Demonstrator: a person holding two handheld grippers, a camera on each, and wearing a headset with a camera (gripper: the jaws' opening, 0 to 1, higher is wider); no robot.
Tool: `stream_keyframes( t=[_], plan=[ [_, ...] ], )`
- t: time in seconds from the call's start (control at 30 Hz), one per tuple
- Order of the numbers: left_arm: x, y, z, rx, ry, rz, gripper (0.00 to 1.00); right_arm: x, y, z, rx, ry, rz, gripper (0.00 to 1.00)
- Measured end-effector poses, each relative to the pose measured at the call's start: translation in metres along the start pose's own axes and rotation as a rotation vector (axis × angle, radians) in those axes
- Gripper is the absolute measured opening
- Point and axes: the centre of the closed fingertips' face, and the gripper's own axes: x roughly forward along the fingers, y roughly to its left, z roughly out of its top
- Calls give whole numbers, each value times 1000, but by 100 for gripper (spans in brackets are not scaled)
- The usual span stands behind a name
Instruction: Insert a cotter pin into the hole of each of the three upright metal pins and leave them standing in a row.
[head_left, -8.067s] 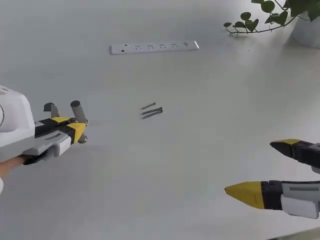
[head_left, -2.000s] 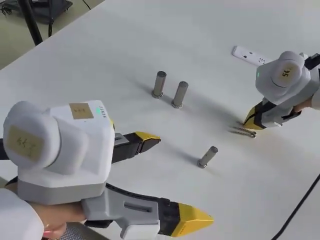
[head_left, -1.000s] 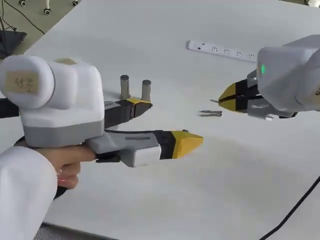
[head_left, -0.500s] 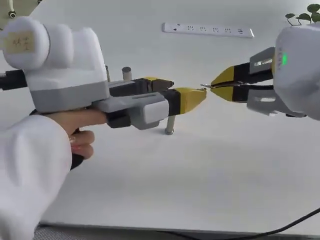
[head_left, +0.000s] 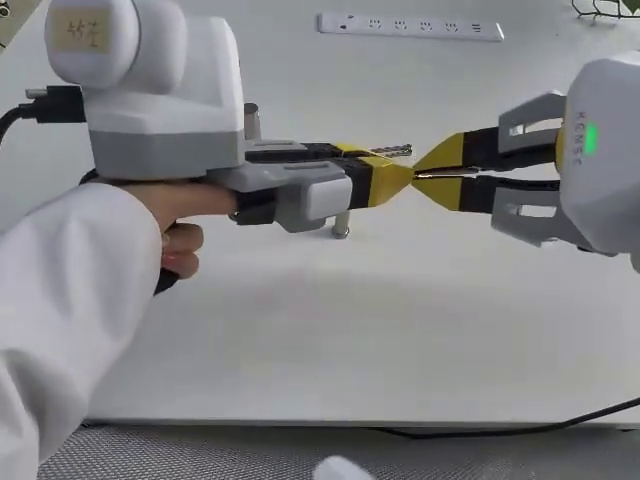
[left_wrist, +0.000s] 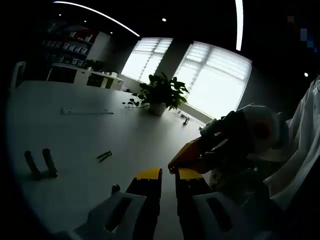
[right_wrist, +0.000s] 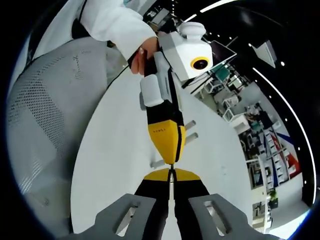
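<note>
Right gripper view first: your right gripper (right_wrist: 171, 172) has its yellow-tipped fingers pinched on a thin grey metal cotter pin (right_wrist: 171, 179), held up off the white desk (right_wrist: 115, 165). Your left gripper (right_wrist: 171, 161) comes at it nose to nose, tips just about touching. Behind them a lone grey steel cylinder pin (right_wrist: 158, 163) sits on the desk. The two other grey steel cylinder pins (right_wrist: 190, 123) are farther back, side by side.

Left gripper view: the left fingers (left_wrist: 148, 176) are pressed nearly together with only a thin slit, and I can't make out anything in it. The right gripper noses in from the right, just above them. The top of the lone pin pokes up just beside one finger, the pair stands upright off at the far side, and some loose spare cotter pins (left_wrist: 104, 156) lie on the desk between.

Head view: both grippers meet tip to tip in the air. The lone pin's foot peeks out right under the left gripper, and I can't tell if it's upright or leaning. A white power strip (head_left: 410, 25) lies at the far edge.

This looks to me like a handover or regrip. The wire is skinny and there's barely any contact. If you loosen the right before the left really bites, the wire twists or drops. You're also low over that lone pin, so one dip knocks it over.
</note>
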Motion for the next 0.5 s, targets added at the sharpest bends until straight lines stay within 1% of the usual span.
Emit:
stream_keyframes(
  t=[0.13,0.2,0.27,0.33,0.37,0.43,0.5],
  plan=[
    [-1,0,-1,4,7,-9,7,-1,0,1,-2,1,-10,0],
    [0,-1,-1,13,8,-21,5,0,2,1,6,0,-1,0],
    [0,-2,-2,8,11,-29,4,0,3,2,8,-3,-1,0],
    [1,-3,-3,10,12,-31,4,0,2,5,-1,-6,-13,0],
    [1,-3,-3,12,11,-33,3,0,2,4,0,1,-12,0],
    [2,-4,-1,27,5,-49,1,-1,1,4,6,-6,-20,0],
    [2,-4,-1,31,2,-52,1,-1,0,4,8,-8,-20,0]
  ],
)
